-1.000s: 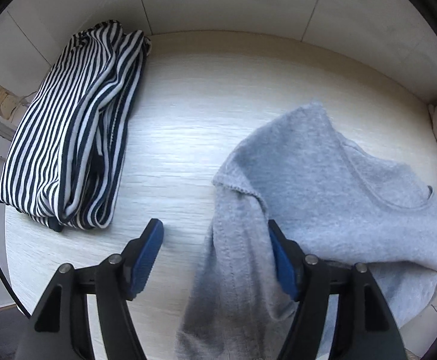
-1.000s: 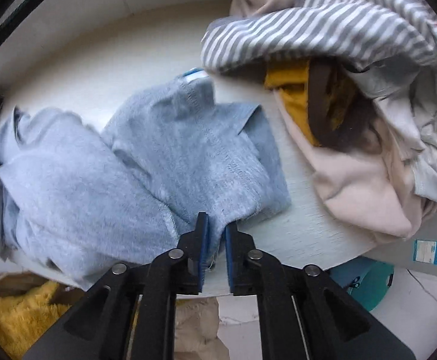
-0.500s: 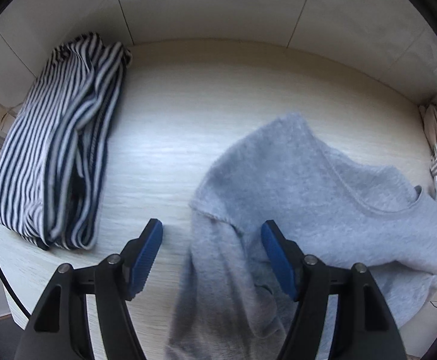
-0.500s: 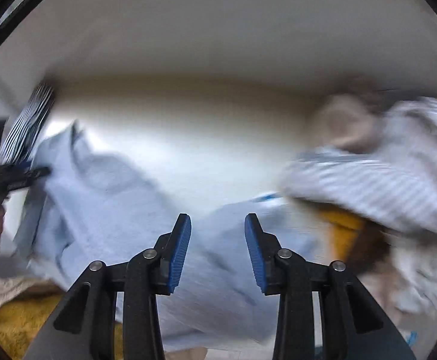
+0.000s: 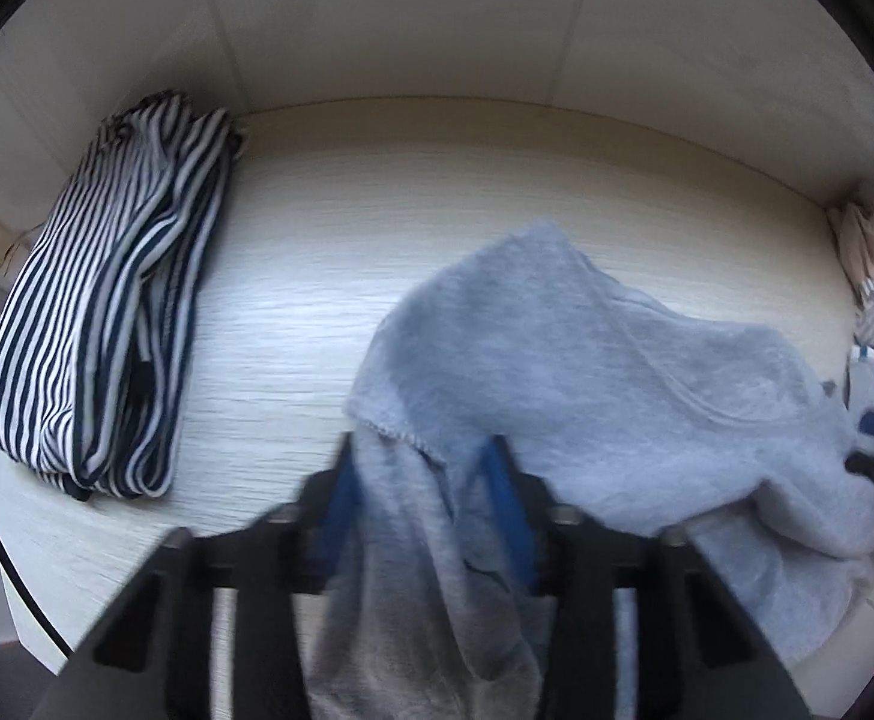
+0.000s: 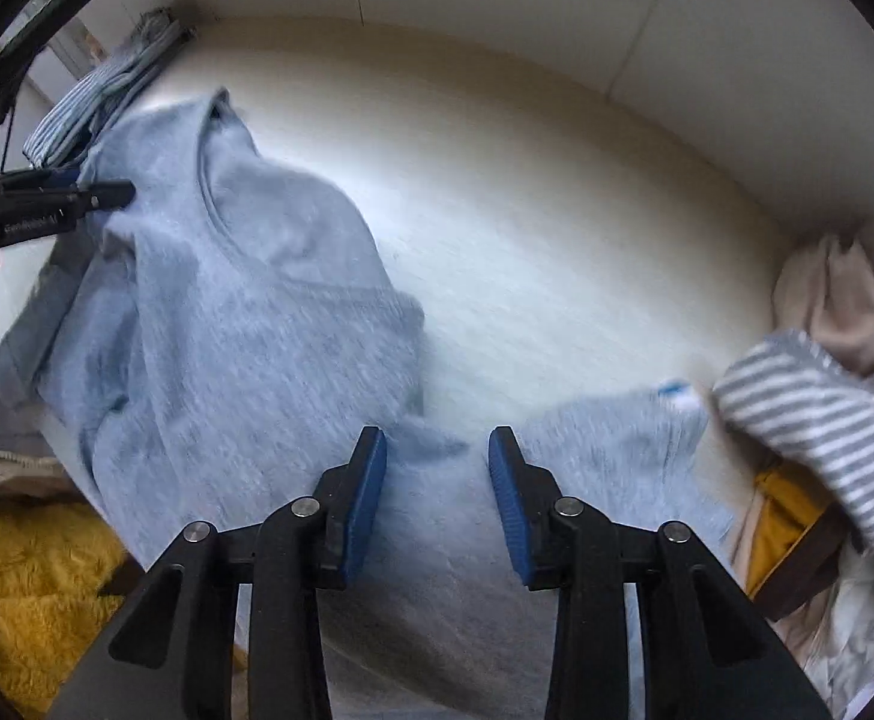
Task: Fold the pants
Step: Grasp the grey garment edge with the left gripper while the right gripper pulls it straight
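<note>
Grey fleece pants (image 5: 593, 360) lie crumpled on the pale wooden table (image 5: 329, 252), one end hanging over the near edge. My left gripper (image 5: 419, 480) has its jaws around a fold of that hanging grey fabric, blurred, with a narrowing gap. In the right wrist view the pants (image 6: 245, 312) spread from the left to the near edge, and the left gripper (image 6: 107, 192) shows at their far left end. My right gripper (image 6: 437, 468) is open, its blue pads apart just above the grey cloth at the table's near edge.
Folded navy-and-white striped clothing (image 5: 107, 312) lies at the table's left end. A heap of laundry with a grey striped piece (image 6: 821, 420), beige and mustard cloth fills the right end. A yellow fluffy item (image 6: 23, 582) sits below the table. A wall runs behind.
My right gripper let go of the pants' edge, opened and swung left. My left gripper's jaws have narrowed around the hanging grey fold.
</note>
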Available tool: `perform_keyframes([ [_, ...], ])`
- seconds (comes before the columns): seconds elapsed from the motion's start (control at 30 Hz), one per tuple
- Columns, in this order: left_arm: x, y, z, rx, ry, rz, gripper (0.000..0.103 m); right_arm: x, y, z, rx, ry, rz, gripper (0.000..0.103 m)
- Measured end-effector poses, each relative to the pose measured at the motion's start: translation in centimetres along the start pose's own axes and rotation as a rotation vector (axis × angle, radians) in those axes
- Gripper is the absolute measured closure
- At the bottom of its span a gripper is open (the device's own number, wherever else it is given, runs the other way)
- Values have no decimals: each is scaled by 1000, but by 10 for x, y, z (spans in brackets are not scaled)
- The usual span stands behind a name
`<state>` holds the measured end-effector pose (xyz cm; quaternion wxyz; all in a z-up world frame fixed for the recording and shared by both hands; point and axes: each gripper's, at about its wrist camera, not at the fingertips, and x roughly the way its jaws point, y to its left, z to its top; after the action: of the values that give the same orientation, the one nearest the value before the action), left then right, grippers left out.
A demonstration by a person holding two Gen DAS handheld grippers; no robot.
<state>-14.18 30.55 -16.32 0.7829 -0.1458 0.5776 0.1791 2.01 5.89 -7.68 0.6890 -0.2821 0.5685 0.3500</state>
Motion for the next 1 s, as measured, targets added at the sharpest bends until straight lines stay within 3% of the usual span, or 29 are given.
perform_keyframes([
  [0.1,-3,1,-4,-10,-1,-47,91,-9,3,9,36,-68,64,65],
  [0.17,-11,4,-7,-19,-13,-55,92,-2,5,12,39,-24,114,65],
  [0.27,-30,16,-9,-37,-49,-76,93,18,11,10,0,45,96,65],
  [0.33,-42,20,-12,-44,-69,-84,93,20,15,14,-9,43,96,65],
  [0.4,-48,23,-16,-48,-73,-88,93,17,18,16,-24,25,87,93],
  [0.43,-49,24,-18,-49,-72,-91,93,15,21,19,-28,21,62,93],
  [0.57,-48,27,-4,-51,-78,-92,93,-26,23,35,-10,-113,-34,97],
  [0.73,-57,28,-6,-67,-95,-97,93,-86,37,37,-20,-248,-25,97],
  [0.83,-59,44,-15,-92,-92,-85,93,-87,60,20,-67,-224,5,97],
  [1.0,-44,69,-31,-143,-39,-74,93,-43,100,-20,-111,-89,116,97],
])
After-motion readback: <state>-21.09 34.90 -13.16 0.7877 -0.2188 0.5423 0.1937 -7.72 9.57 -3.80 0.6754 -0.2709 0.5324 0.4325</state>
